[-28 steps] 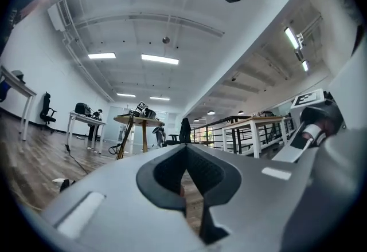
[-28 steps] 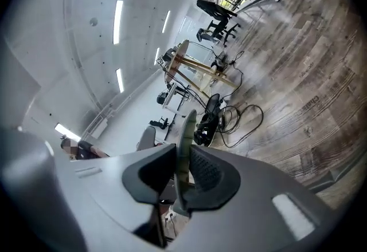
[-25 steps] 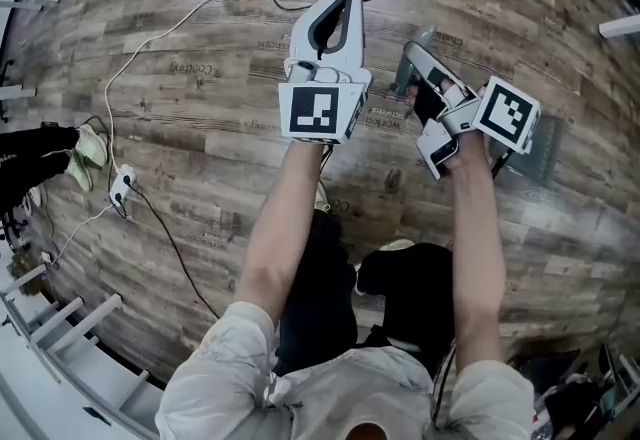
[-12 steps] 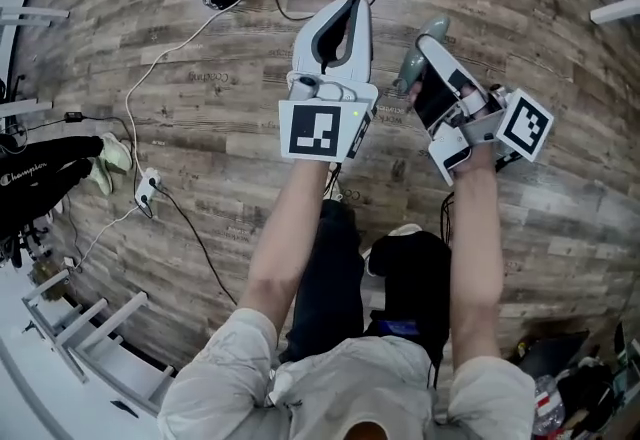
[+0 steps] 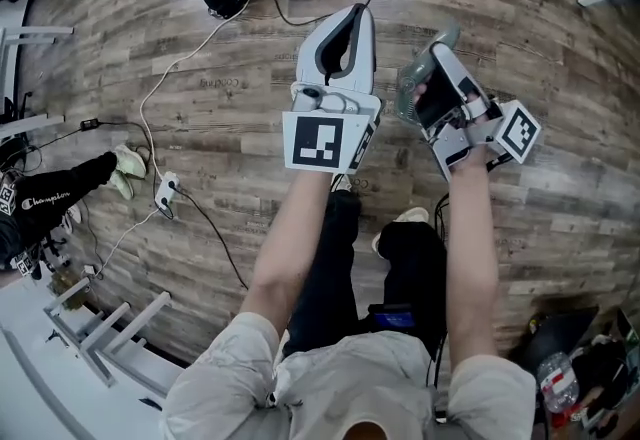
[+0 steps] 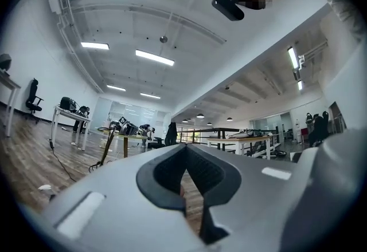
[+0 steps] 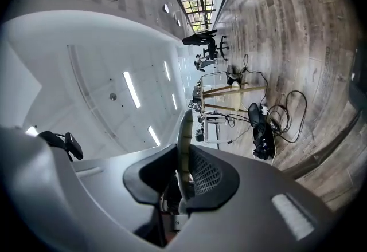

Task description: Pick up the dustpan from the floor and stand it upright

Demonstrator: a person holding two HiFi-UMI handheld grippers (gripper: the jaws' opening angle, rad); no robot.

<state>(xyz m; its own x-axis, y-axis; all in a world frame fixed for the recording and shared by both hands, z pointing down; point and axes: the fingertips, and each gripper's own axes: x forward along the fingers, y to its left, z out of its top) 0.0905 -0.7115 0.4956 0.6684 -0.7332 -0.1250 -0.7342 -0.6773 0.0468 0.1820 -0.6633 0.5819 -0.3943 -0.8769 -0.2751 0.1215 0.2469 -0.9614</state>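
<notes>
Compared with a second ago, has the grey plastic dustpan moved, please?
Yes: the grey plastic dustpan has risen away from the wood-plank floor, towards the camera.

The dustpan (image 5: 409, 94) is held raised above the wooden floor (image 5: 560, 38) at the right of the scene, clamped in the right gripper (image 5: 432, 63). Only a pale grey-green part is seen. Between the jaws it is shown edge-on, as a thin, slightly curved strip.

Held above wood floor (image 5: 560, 28): dustpan (image 5: 407, 96) handle in right gripper (image 5: 437, 56), jaws just closed tighter. Beside it left gripper (image 5: 352, 16) was empty, jaws together.
</notes>
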